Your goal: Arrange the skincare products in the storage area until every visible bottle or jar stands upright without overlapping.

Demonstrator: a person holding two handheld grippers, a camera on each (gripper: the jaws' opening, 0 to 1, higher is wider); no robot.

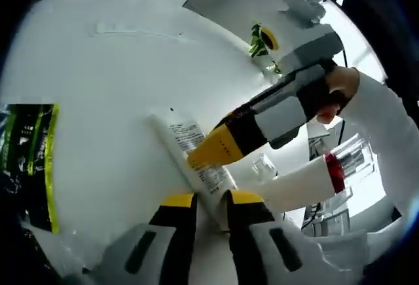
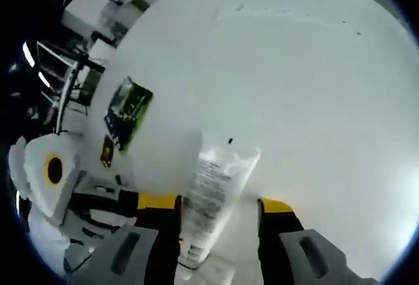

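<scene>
The white table [image 2: 314,69] lies bare and open far beyond the white tube [image 2: 213,193] and to its right. To the left, a green packet [image 2: 129,111] lies well apart from the tube. The right gripper [image 1: 209,154] crosses the tube, blocking approach from that side.

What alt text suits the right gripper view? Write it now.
A white printed tube lies on a white table between the right claw's open yellow-tipped jaws. A green packet lies farther off to the left.
</scene>
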